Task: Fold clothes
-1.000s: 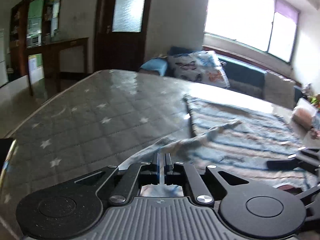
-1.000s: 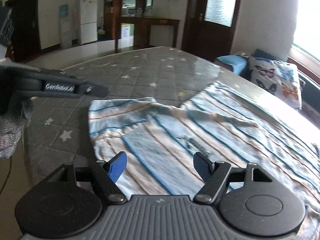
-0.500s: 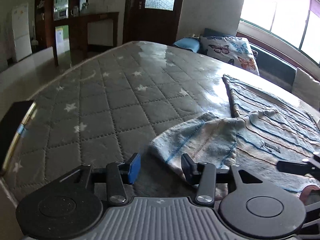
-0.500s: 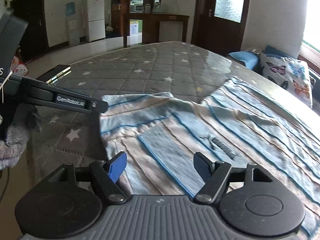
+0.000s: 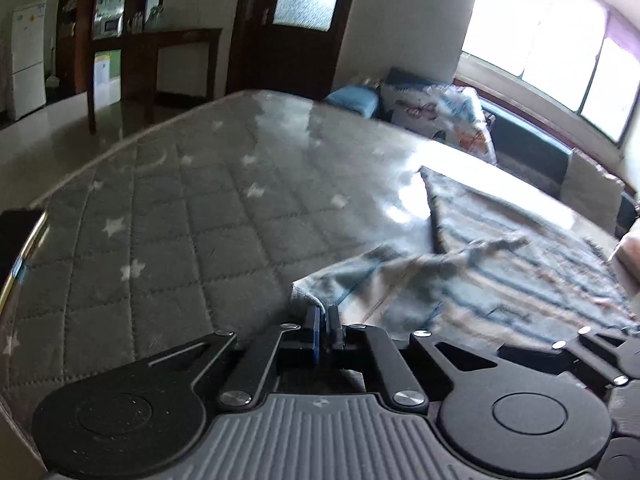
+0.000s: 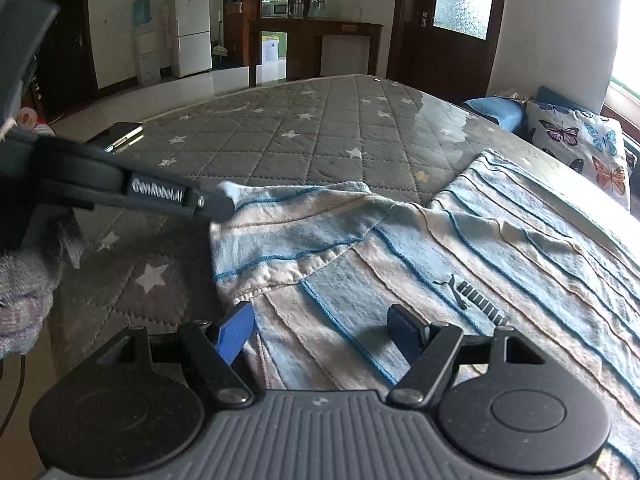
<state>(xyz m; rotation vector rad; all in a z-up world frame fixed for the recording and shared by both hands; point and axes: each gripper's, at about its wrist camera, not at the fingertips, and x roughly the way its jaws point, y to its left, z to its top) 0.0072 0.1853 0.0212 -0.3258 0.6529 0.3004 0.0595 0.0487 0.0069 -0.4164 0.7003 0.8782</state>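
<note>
Striped blue, white and peach cotton shirt (image 6: 460, 264) lies spread on the grey quilted star-print mattress (image 6: 320, 136), its near sleeve rumpled towards the mattress edge. We have the left gripper (image 5: 323, 322) clamped tight on the cuff end of the sleeve (image 5: 316, 294); in the right wrist view its dark finger meets the white cuff corner. We hold the right gripper (image 6: 322, 326) with jaws wide apart over the shirt body near the shoulder seam, nothing between the pads.

Our reading: the sleeve fold is in hand, grip just made, carry not yet begun.

How we would do it well:
- Lift the cuff only enough to clear the cloth beneath, else the whole side drags.
- Sweep it across towards the chest logo (image 6: 468, 292), laying the sleeve flat along the stripes.
- Bring the right gripper down as a pin at the shoulder seam, so the crease forms there.
- Let go only once the sleeve lies flat.

Risk: thin knit may slip from a corner pinch. A dark phone (image 6: 120, 134) sits on the far mattress edge, well apart.
</note>
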